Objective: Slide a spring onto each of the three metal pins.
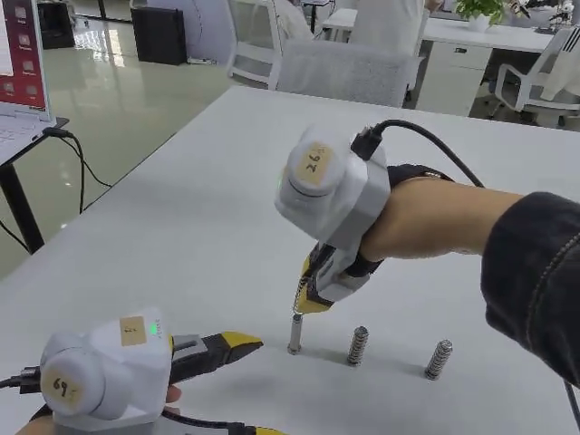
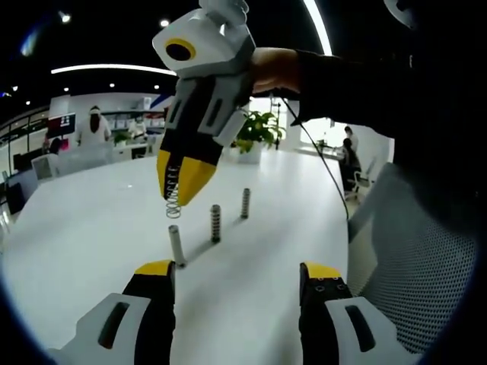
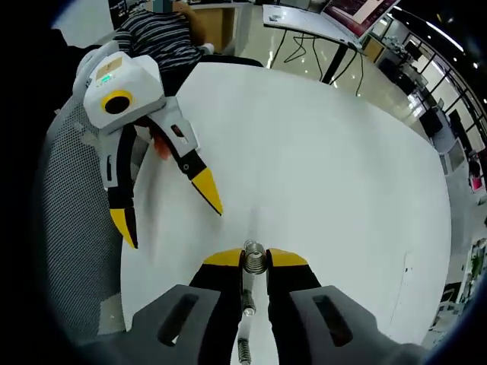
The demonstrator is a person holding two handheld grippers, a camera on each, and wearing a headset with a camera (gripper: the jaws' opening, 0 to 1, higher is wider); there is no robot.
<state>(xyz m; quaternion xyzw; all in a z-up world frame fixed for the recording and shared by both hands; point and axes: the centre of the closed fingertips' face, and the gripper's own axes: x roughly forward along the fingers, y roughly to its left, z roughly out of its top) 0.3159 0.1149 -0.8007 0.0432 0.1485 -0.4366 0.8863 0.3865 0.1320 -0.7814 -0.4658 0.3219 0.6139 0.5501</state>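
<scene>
One spring, long axis vertical, sits clamped in the right tool above the bare pin; left tool gapes.

The right gripper is gripped in the right hand and pointed steeply downward, its jaws pinched on a spring, while the left gripper is held low and nearly level, its jaws spread wide and aimed toward the other.
</scene>
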